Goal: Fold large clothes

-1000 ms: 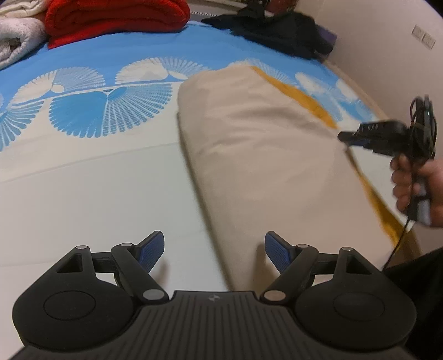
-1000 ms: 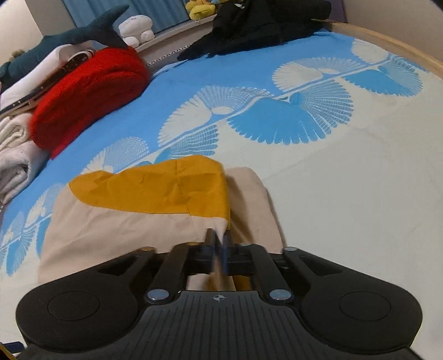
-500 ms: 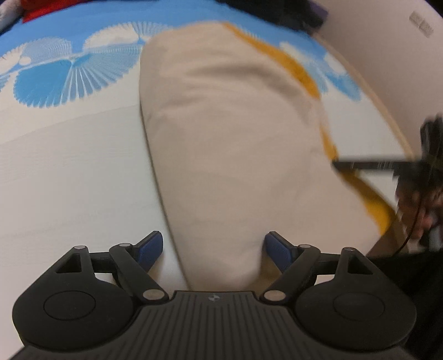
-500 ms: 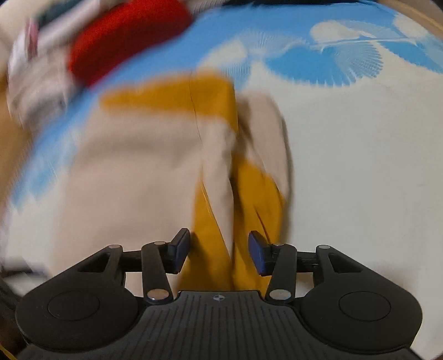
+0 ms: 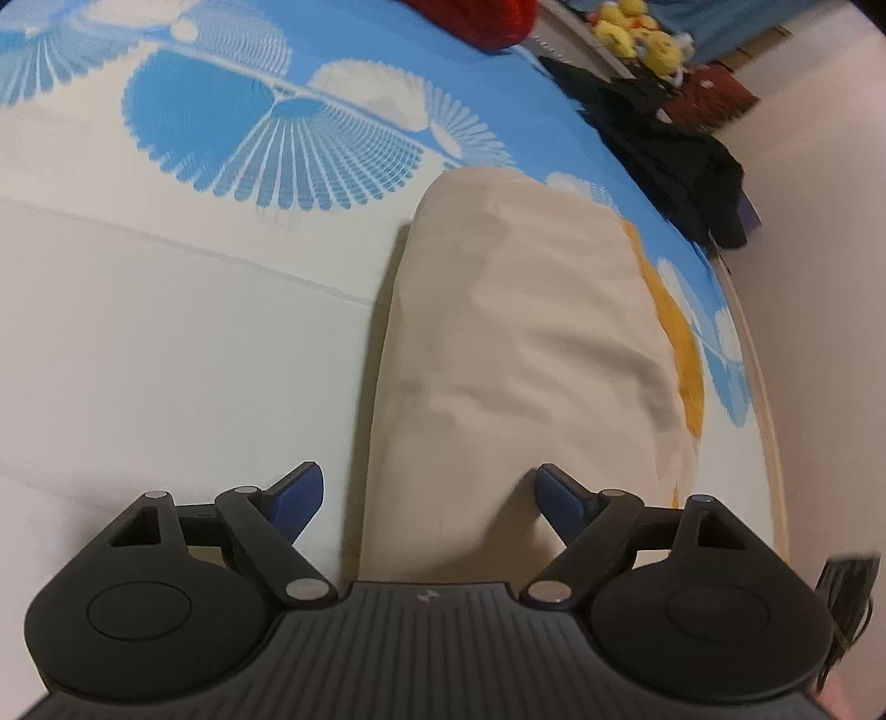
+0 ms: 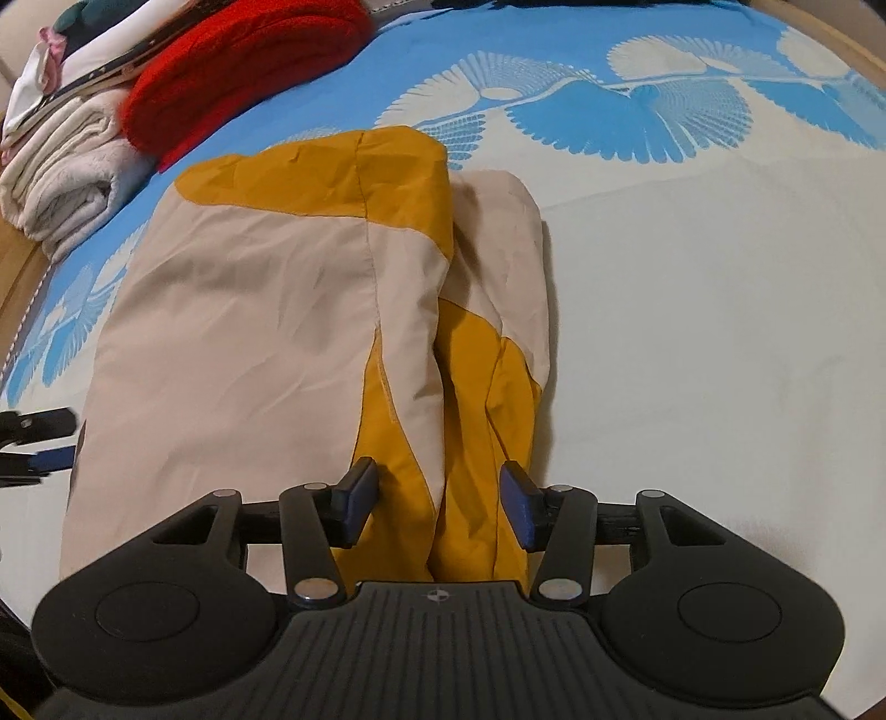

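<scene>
A beige and mustard-yellow jacket (image 6: 260,310) lies folded lengthwise on the bed; in the left wrist view it shows as a long beige strip (image 5: 520,343) with a yellow edge on the right. My left gripper (image 5: 429,493) is open, its blue pads on either side of the jacket's near end. My right gripper (image 6: 440,498) is open over the yellow folds at the jacket's near right edge, holding nothing. The left gripper's tips (image 6: 39,437) show at the left edge of the right wrist view.
The bed has a white and blue fan-patterned sheet (image 6: 692,332). A red knit (image 6: 243,61) and folded white towels (image 6: 61,183) are stacked at the far left. Dark clothes (image 5: 675,160) and yellow plush toys (image 5: 642,39) lie near the wall.
My right gripper, shut on the jacket a second ago, has opened and let it go. My left gripper moved closer to the jacket's near end and swung its view right.
</scene>
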